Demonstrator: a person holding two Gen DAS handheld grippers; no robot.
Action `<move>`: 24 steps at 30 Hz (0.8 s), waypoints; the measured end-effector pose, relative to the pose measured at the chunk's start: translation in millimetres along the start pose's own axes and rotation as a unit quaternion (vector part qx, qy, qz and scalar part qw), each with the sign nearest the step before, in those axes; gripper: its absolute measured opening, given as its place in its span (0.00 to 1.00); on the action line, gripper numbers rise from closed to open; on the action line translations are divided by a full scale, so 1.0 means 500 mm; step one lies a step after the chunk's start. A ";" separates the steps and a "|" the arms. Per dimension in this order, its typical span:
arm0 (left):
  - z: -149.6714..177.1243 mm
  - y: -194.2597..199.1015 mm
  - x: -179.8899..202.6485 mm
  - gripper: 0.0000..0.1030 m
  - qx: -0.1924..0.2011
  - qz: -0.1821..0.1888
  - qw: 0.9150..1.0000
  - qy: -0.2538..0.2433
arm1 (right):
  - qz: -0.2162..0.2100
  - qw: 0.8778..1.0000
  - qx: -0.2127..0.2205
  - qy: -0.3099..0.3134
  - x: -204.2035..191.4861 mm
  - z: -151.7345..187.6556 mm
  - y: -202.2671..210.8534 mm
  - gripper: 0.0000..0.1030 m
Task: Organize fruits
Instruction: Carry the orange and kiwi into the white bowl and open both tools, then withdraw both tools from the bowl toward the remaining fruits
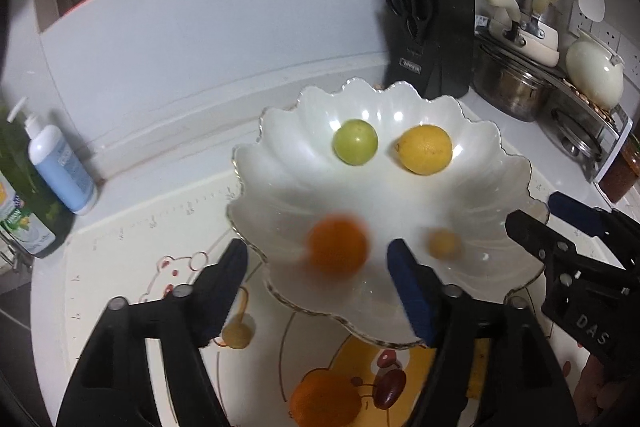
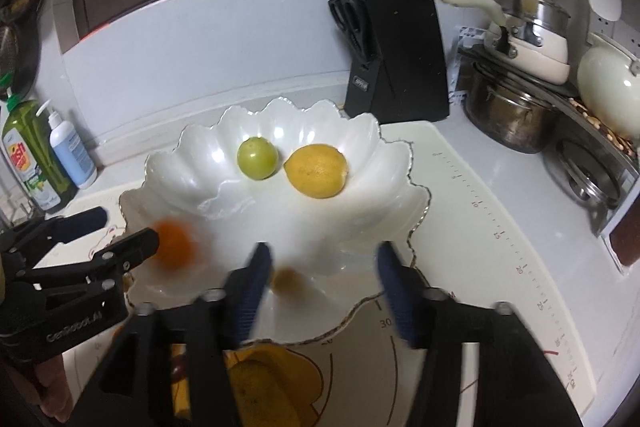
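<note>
- Hovering wide apart, my left tongs [image 1: 316,259] hold nothing; a blurred orange [image 1: 337,247] shows between their fingers, in the white scalloped bowl [image 1: 500,187].
- My right tongs [image 2: 322,263] gape too, empty, a small blurred yellow fruit [image 2: 287,281] beside the left finger.
- Farther back in the bowl lie a green fruit [image 2: 258,159] and a lemon [image 2: 316,171].
- Readable writing: "DAS" [image 1: 592,327] and "GenRobot.AI" [image 2: 74,327] on the tongs.

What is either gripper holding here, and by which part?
Nothing is held. The left gripper and right gripper both stand open over the bowl; the blurred orange is apart from the fingers.
</note>
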State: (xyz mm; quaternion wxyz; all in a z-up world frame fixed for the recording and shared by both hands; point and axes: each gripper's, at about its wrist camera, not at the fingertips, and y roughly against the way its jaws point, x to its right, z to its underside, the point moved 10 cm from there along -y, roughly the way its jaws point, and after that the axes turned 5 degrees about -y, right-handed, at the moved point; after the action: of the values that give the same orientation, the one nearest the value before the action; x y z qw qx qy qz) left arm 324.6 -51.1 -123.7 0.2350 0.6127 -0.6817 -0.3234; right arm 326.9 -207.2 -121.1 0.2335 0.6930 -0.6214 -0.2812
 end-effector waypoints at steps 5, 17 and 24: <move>-0.006 0.018 -0.009 0.76 0.007 -0.015 1.000 -0.005 | 0.021 1.000 0.011 -0.003 0.012 -0.003 0.017 0.76; 0.014 0.070 -0.016 0.86 0.014 -0.022 1.000 0.007 | 0.050 0.998 0.035 -0.018 0.025 0.001 0.075 0.88; 0.032 0.101 -0.022 0.86 0.016 -0.027 0.999 0.008 | 0.055 0.997 0.044 -0.013 0.015 0.009 0.109 0.88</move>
State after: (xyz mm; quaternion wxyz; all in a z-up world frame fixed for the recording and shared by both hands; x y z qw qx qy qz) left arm 280.1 -35.9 -97.1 0.2224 0.6369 -0.6682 -0.3136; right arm 284.7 -220.8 -88.4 0.2095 0.6638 -0.6733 -0.2493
